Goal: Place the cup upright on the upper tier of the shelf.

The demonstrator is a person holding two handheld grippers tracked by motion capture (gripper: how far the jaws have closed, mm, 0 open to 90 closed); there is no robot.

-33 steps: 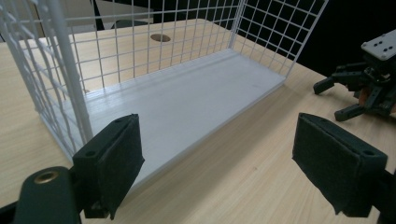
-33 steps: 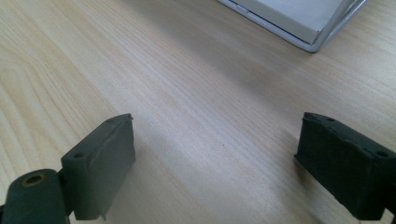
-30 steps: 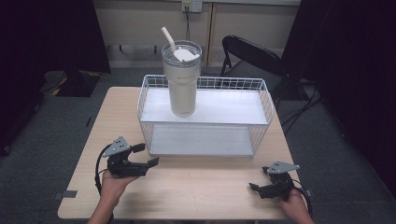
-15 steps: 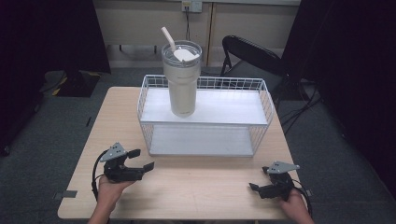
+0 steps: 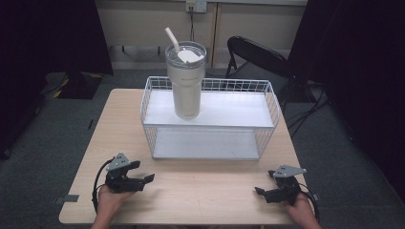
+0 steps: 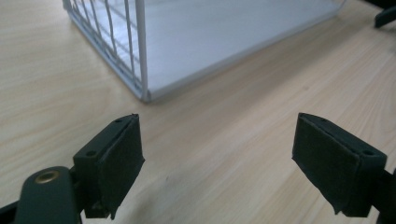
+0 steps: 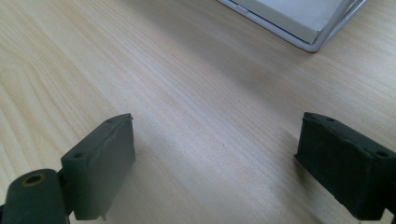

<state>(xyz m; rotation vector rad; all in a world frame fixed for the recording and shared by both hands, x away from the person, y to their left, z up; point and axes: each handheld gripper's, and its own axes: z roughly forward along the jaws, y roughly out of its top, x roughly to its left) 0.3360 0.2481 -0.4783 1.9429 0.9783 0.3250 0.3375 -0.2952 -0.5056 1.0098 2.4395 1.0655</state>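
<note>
On the table point(image 5: 200, 186), near its front edge: left claw point(image 5: 145, 180) and right claw point(image 5: 260, 192), both held low over bare wood, jaws spread wide, gripping nothing; well apart from each other, one toward each front corner; beyond them, white wire rack point(image 5: 210, 125), with cream tumbler point(image 5: 186, 88) standing upright on its top shelf, toward the left end, lid and straw on
</note>
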